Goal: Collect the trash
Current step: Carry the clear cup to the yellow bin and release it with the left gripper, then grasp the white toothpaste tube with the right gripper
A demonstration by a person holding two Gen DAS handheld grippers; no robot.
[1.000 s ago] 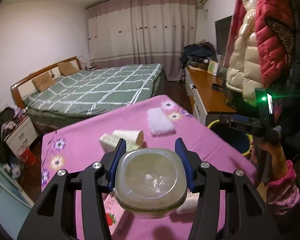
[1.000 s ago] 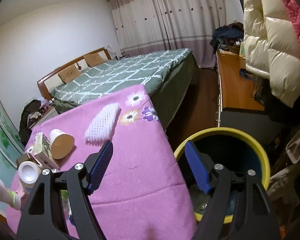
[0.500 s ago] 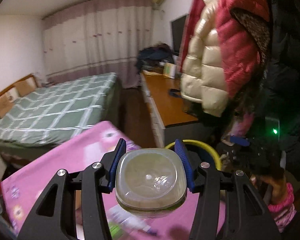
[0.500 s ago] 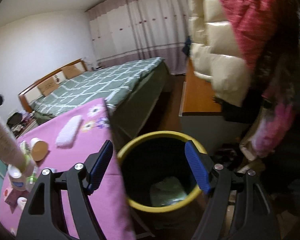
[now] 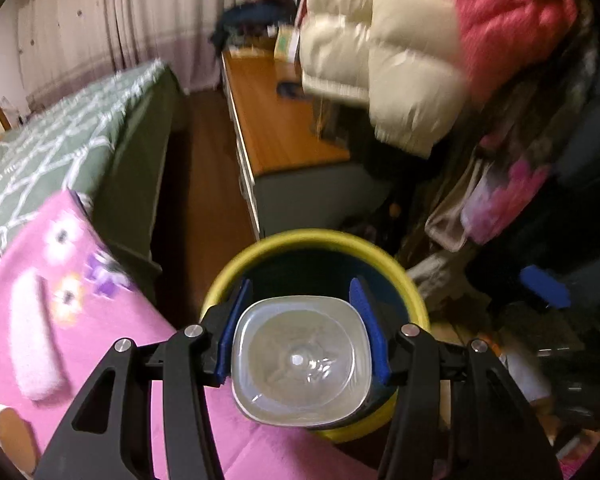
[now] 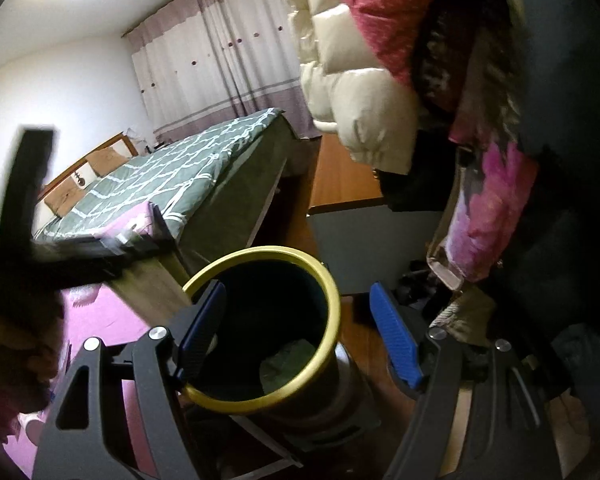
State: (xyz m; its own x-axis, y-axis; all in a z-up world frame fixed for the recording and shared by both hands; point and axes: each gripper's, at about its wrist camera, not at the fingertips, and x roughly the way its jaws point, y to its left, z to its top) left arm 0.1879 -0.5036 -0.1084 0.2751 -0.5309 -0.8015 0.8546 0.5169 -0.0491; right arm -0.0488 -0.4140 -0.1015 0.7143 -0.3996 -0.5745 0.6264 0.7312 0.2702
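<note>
My left gripper point(image 5: 300, 300) is shut on a clear, square-bottomed plastic bottle point(image 5: 300, 360), seen from its base. It hangs over the near side of the yellow-rimmed dark bin point(image 5: 312, 236) beside the pink flowered table point(image 5: 112, 320). In the right wrist view my right gripper point(image 6: 300, 320) is open and holds nothing, and its jaws frame the far right rim of the same bin point(image 6: 332, 304). Pale greenish trash point(image 6: 288, 364) lies at the bin's bottom. The blurred dark body of the left tool point(image 6: 24, 208) crosses the left of that view.
A white foam net point(image 5: 36, 340) and a paper cup point(image 5: 0, 436) lie on the table. Behind it stand a green checked bed point(image 5: 60, 152) and a wooden desk point(image 5: 284, 132). Puffy coats point(image 5: 400, 40) hang close on the right above floor clutter.
My left gripper has swung right and tipped down with the bottle, from above the table to above the bin. My right gripper has shifted right across the bin, still open.
</note>
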